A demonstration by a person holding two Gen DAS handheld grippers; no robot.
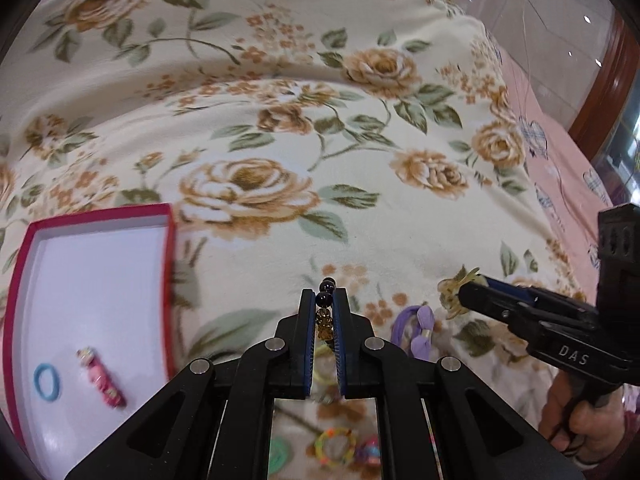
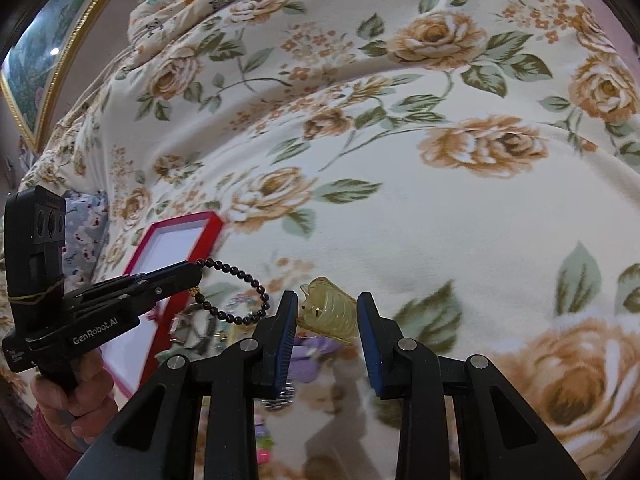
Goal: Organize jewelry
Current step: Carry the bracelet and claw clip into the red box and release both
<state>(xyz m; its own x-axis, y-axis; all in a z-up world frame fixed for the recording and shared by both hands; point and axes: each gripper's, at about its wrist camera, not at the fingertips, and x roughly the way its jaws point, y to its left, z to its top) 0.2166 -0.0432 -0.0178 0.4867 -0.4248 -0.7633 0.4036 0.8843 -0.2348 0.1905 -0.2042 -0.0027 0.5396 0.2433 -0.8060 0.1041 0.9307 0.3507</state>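
My left gripper (image 1: 325, 300) is shut on a dark bead bracelet (image 1: 325, 308), held above the floral blanket; the right wrist view shows the bracelet (image 2: 240, 292) hanging as a loop from the left gripper (image 2: 192, 270). My right gripper (image 2: 326, 304) holds a pale yellow-green claw hair clip (image 2: 328, 312) between its fingers; the clip also shows in the left wrist view (image 1: 454, 292) at the right gripper's tip (image 1: 466, 292). A red box with a white inside (image 1: 100, 264) lies to the left and holds a blue ring (image 1: 46, 382) and a pink charm (image 1: 102, 378).
A purple hair tie (image 1: 416, 332) lies on the blanket (image 1: 280, 140) between the grippers. A multicoloured bracelet (image 1: 336, 446), a green ring (image 1: 278, 454) and other small pieces lie below the left gripper. A framed picture (image 2: 36, 60) stands far left.
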